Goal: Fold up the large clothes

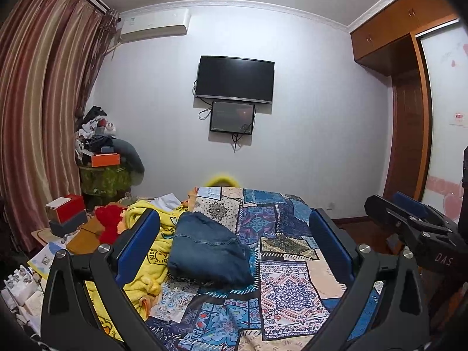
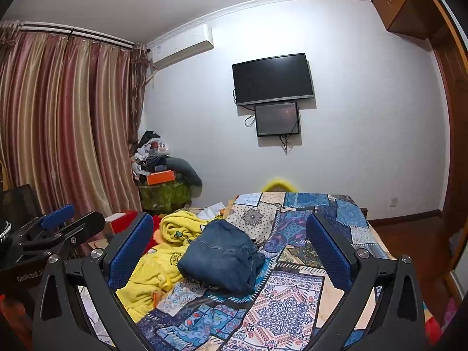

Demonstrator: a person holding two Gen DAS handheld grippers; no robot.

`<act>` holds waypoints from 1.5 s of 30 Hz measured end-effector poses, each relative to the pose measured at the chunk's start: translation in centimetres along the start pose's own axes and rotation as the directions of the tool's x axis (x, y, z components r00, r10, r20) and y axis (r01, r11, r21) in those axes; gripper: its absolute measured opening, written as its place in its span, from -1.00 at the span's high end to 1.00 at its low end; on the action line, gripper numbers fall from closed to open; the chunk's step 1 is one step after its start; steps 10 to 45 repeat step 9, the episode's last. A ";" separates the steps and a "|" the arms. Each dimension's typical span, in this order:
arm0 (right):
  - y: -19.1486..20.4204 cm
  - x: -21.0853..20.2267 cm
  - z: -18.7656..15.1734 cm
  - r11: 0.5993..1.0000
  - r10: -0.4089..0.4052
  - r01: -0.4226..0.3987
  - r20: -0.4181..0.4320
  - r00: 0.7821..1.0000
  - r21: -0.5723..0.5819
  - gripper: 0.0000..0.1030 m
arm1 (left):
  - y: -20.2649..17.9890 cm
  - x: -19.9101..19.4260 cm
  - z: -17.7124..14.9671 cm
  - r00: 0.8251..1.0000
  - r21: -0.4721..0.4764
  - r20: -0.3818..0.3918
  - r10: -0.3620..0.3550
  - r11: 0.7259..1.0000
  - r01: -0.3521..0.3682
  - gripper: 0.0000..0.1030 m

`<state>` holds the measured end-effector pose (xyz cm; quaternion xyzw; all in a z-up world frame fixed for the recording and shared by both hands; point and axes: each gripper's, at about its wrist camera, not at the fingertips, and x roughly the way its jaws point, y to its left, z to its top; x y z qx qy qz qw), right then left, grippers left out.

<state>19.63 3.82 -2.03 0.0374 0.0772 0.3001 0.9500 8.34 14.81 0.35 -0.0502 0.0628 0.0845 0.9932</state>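
A folded blue denim garment point(image 1: 209, 256) lies on the patchwork bedspread point(image 1: 280, 289); it also shows in the right wrist view point(image 2: 222, 256). A crumpled yellow garment point(image 1: 147, 251) lies to its left, also in the right wrist view point(image 2: 158, 263). My left gripper point(image 1: 234, 219) is open and empty, held above the bed in front of the denim. My right gripper point(image 2: 229, 223) is open and empty, likewise above the bed. The right gripper shows from the side in the left wrist view point(image 1: 409, 219), the left gripper in the right wrist view point(image 2: 58, 225).
A red plush item point(image 1: 109, 222) and boxes point(image 1: 67, 210) crowd the bed's left side. A cluttered stand point(image 1: 102, 158) is in the corner by the curtains point(image 1: 38, 117). A TV point(image 1: 234, 79) hangs on the far wall. A wooden wardrobe point(image 1: 409, 102) stands at right.
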 end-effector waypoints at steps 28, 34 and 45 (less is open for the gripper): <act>-0.1 0.3 -0.1 1.000 -0.001 0.001 -0.010 1.000 0.004 -1.00 | 0.0 0.3 -0.2 1.000 0.001 -0.008 -0.016 1.000 0.016 -0.99; -0.1 0.3 -0.1 1.000 -0.001 0.001 -0.010 1.000 0.004 -1.00 | 0.0 0.3 -0.2 1.000 0.001 -0.008 -0.016 1.000 0.016 -0.99; -0.1 0.3 -0.1 1.000 -0.001 0.001 -0.010 1.000 0.004 -1.00 | 0.0 0.3 -0.2 1.000 0.001 -0.008 -0.016 1.000 0.016 -0.99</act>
